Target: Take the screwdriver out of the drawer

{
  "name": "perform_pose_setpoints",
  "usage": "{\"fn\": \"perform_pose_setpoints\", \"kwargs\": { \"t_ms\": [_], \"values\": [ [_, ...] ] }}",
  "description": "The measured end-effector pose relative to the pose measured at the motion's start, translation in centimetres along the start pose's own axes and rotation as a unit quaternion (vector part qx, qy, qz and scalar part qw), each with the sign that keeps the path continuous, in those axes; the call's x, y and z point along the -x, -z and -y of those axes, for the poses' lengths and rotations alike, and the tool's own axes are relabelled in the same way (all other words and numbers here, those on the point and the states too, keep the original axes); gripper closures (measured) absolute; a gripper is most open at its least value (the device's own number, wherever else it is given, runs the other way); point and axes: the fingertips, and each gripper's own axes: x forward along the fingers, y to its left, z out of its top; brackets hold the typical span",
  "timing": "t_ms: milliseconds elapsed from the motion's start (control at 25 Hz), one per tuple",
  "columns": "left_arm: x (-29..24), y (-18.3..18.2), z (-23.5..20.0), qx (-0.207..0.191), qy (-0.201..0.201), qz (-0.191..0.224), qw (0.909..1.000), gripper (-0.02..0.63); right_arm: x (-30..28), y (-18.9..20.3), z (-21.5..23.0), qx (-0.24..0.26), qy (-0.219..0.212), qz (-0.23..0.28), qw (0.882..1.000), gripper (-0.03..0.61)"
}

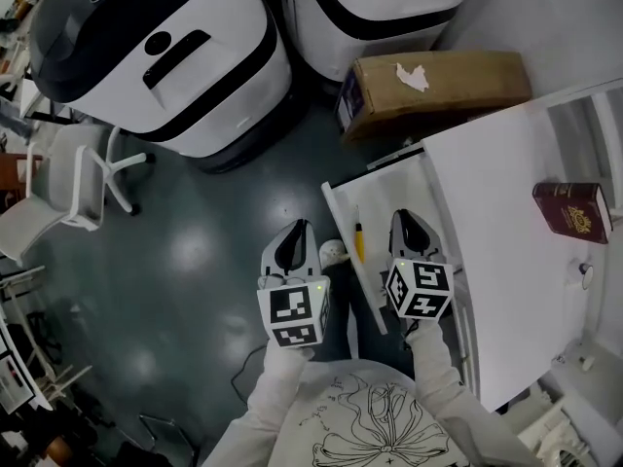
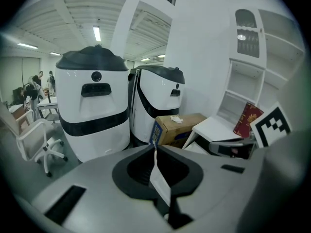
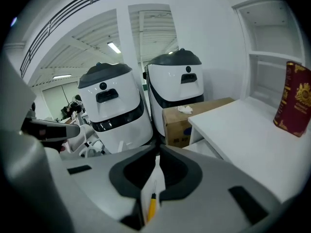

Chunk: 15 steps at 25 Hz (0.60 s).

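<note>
The yellow-handled screwdriver (image 1: 358, 239) lies lengthwise in the pulled-out white drawer (image 1: 389, 195) of the desk. My right gripper (image 1: 403, 220) hovers over the drawer just right of the screwdriver, jaws shut and empty. In the right gripper view the screwdriver (image 3: 151, 207) shows below through the slit behind the closed jaw tips (image 3: 158, 152). My left gripper (image 1: 300, 230) hangs over the floor left of the drawer's edge, shut with nothing in it (image 2: 154, 147). Neither gripper touches the screwdriver.
A white desk (image 1: 506, 222) carries a dark red book (image 1: 571, 210). Behind the drawer lies a cardboard box (image 1: 433, 86). Two large white and black machines (image 1: 156, 47) stand at the back, with a white chair (image 1: 68, 183) to the left. The floor is dark green.
</note>
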Motion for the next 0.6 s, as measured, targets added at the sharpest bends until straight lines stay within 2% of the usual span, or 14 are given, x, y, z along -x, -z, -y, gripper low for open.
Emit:
{"fn": "perform_pose_setpoints", "kwargs": {
  "t_ms": [80, 160, 600],
  "values": [
    [-0.7, 0.8, -0.2, 0.007, -0.005, -0.008, 0.9999, 0.597, -0.9, 0.9, 0.1, -0.001, -0.01, -0.014, 1.0, 0.567],
    [-1.3, 1.7, -0.4, 0.016, -0.01, -0.017, 0.9997, 0.597, -1.9, 1.8, 0.0, 0.003, -0.022, -0.03, 0.999, 0.517],
    [-4.1, 5.4, -1.3, 0.035, -0.034, -0.059, 0.9971, 0.597, -6.4, 7.1, -0.6, 0.008, -0.076, -0.099, 0.992, 0.491]
  ]
}}
